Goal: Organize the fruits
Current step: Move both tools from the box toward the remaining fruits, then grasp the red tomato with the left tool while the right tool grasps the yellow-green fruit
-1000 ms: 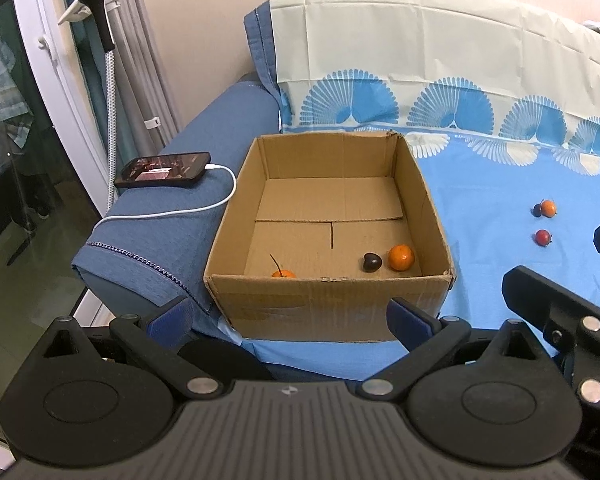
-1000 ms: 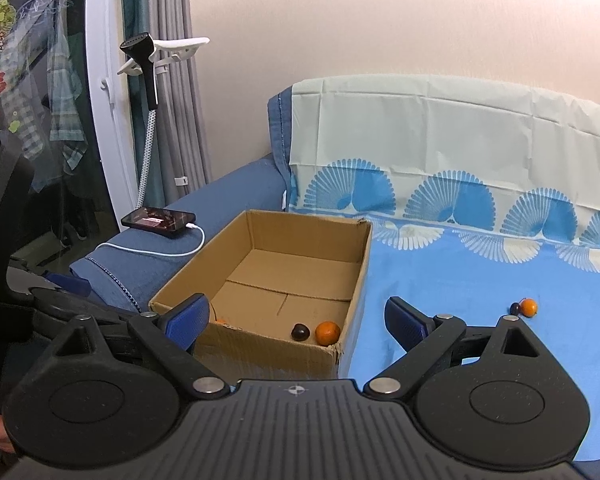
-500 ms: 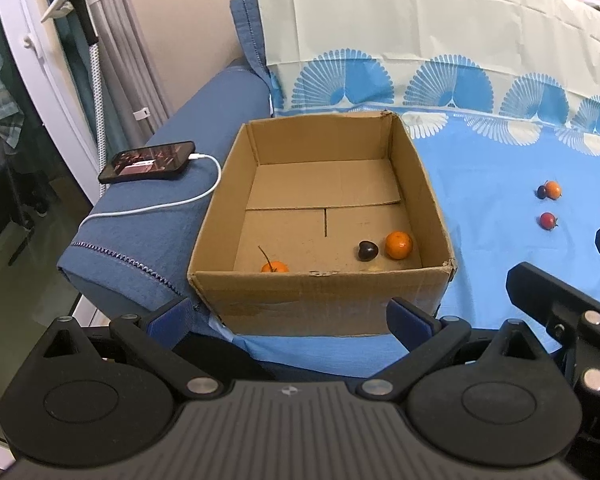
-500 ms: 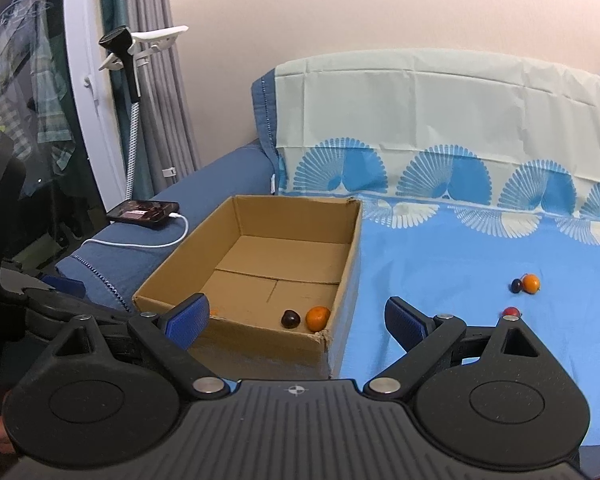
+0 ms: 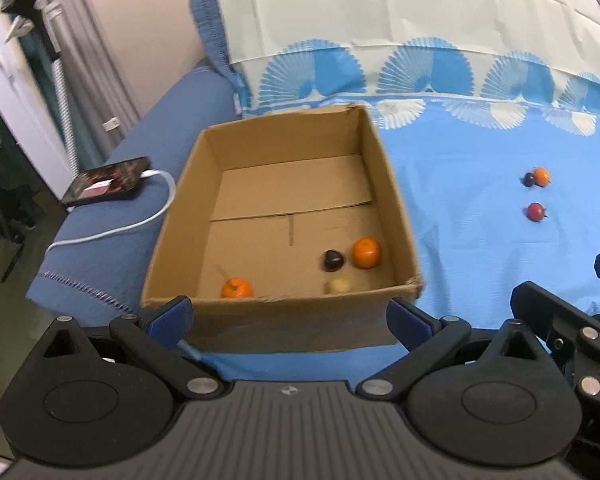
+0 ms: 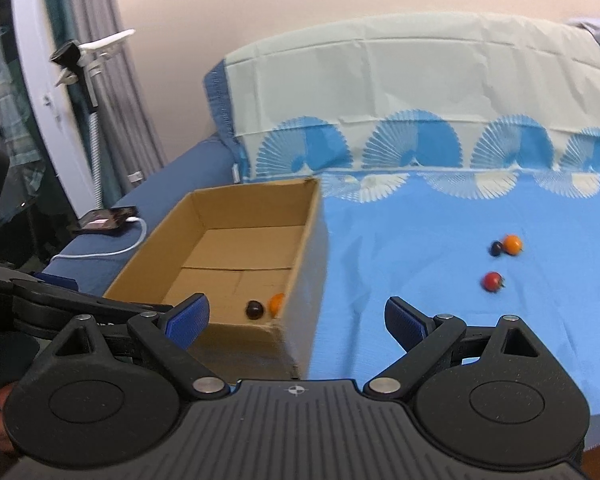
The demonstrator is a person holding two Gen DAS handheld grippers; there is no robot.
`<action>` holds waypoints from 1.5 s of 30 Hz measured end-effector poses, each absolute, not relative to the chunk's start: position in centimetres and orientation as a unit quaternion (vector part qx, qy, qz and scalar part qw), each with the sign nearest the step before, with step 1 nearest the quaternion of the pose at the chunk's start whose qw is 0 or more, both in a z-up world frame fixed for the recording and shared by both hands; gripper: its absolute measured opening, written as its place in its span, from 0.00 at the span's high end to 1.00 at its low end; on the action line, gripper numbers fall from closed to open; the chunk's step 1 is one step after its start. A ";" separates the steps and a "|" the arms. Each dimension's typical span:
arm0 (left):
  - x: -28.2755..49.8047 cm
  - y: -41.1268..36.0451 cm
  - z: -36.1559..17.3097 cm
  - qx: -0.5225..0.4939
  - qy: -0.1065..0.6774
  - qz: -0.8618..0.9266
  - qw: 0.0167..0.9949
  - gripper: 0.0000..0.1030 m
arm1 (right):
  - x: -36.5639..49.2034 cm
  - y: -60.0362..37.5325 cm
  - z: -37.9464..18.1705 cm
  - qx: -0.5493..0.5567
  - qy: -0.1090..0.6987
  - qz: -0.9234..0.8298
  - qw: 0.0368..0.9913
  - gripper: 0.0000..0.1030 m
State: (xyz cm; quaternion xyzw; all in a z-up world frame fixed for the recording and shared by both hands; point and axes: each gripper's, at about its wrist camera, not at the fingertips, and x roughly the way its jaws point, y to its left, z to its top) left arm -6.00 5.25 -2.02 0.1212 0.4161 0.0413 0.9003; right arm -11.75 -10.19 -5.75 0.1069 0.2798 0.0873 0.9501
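An open cardboard box (image 5: 392,200) (image 6: 304,248) stands on the blue sheet. In it lie an orange fruit with a stem (image 5: 237,287), a dark fruit (image 5: 333,260) (image 6: 255,309), a round orange (image 5: 366,253) (image 6: 276,302) and a pale yellowish fruit (image 5: 339,285). On the sheet to the right rest a small orange fruit (image 5: 541,176) (image 6: 513,243) touching a dark one (image 5: 529,179) (image 6: 496,248), and a red fruit (image 5: 535,211) (image 6: 492,281). My left gripper (image 5: 290,316) is open and empty before the box's near wall. My right gripper (image 6: 296,320) is open and empty at the box's right corner.
A phone (image 5: 107,180) (image 6: 107,218) on a white cable (image 5: 140,222) lies on the blue sofa arm left of the box. A white and blue fan-patterned cloth (image 5: 380,40) covers the backrest. A white door frame (image 6: 40,92) and a stand (image 6: 80,60) are at far left.
Both views have shifted left to right and slightly closer; the box now sits lower and nearer, and a pale fruit shows inside. Both grippers stay open.
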 end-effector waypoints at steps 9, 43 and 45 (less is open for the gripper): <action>-1.3 -2.2 -4.4 0.135 0.453 -0.030 0.881 0.00 | -10.5 -19.0 -8.2 0.136 0.290 -0.017 0.947 0.08; 18.8 -28.1 -24.2 0.142 0.506 -0.205 0.825 0.36 | 14.3 -60.1 -29.5 0.105 0.294 -0.348 0.884 0.44; 18.4 -28.2 -23.6 0.147 0.497 -0.220 0.827 0.65 | 14.1 -59.1 -29.3 0.083 0.298 -0.337 0.889 0.74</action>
